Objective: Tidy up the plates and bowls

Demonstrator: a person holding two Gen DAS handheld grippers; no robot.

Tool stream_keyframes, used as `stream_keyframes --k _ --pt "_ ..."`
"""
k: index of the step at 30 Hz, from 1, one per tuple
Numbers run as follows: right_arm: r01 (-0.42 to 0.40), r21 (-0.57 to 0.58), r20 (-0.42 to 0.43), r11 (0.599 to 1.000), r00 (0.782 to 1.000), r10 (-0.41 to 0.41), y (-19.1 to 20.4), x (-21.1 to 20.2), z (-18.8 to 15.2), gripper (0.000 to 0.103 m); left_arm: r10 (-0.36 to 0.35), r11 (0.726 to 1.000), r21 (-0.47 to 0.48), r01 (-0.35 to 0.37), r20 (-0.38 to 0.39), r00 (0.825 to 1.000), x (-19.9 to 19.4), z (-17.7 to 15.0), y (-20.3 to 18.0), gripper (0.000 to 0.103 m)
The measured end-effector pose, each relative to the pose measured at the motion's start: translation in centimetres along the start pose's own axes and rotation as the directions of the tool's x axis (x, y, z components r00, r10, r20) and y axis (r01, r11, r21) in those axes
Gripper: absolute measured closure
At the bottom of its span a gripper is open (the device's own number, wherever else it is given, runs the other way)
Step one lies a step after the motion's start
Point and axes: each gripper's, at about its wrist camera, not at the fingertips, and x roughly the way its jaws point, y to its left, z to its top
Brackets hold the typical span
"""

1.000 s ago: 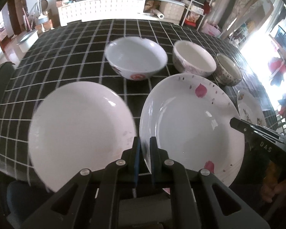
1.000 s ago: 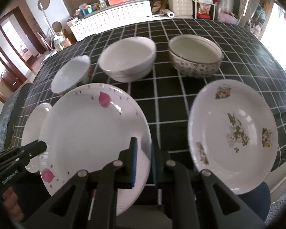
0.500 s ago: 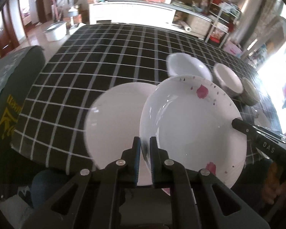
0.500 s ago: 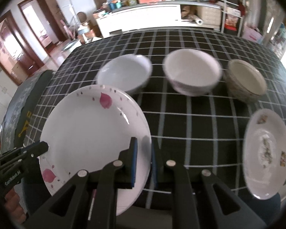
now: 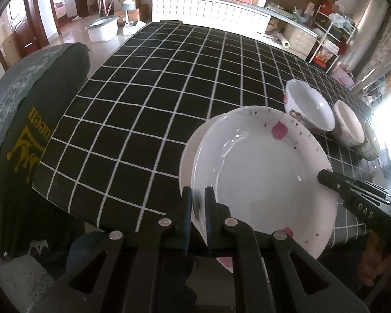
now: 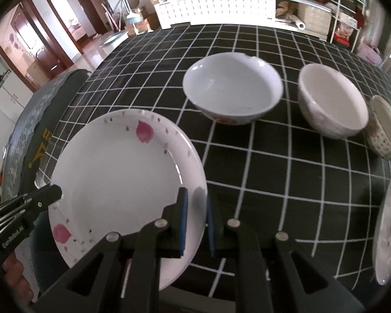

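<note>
Jaws, left: your left gripper [image 5: 198,203] was clenched on the near left rim of the pink-petal plate [image 5: 263,177], blue pads pressed to either face of the rim.
Jaws, right: your right gripper [image 6: 195,214] was clamped on the same plate's opposite rim, one pad above the white surface and one beneath it.
Hidden: a plain white plate [image 5: 189,151] showed only as a thin crescent behind the left edge of the held plate; whether the two touched, you could not tell.
Cut off: the printed plate [image 6: 389,224] ran out of the right wrist view at its right edge, and the patterned bowl [image 6: 384,127] was clipped there too.
Hard to make out: in the left wrist view, glare from the right washed out the far bowls, so the patterned one was barely readable.
Task plate, place: held between both grippers at the near edge of the tabletop [image 5: 169,83], above the black checked cloth.
Task plate, look: white and glossy, with pink petals and small grey flecks scattered round the rim.
Bowls: a white bowl with a red mark [image 6: 233,88] and a pale bowl [image 6: 332,101] stood side by side beyond the plate, apart from each other.
</note>
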Motion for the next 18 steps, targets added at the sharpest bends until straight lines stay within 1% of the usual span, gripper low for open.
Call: stream_keyframes --k 7,18 --pt "0.022 -0.016 -0.016 1.000 1.000 -0.022 0.7 1.1 0.3 0.086 0.001 1.000 -0.005 -0.001 -0.018 1.000 1.4 0.5 0.5 0.096" --pt "0.023 -0.032 -0.022 0.999 0.999 -0.024 0.8 1.8 0.5 0.086 0.009 1.000 -0.004 -0.009 -0.020 1.000 2.1 0.9 0.9 0.096"
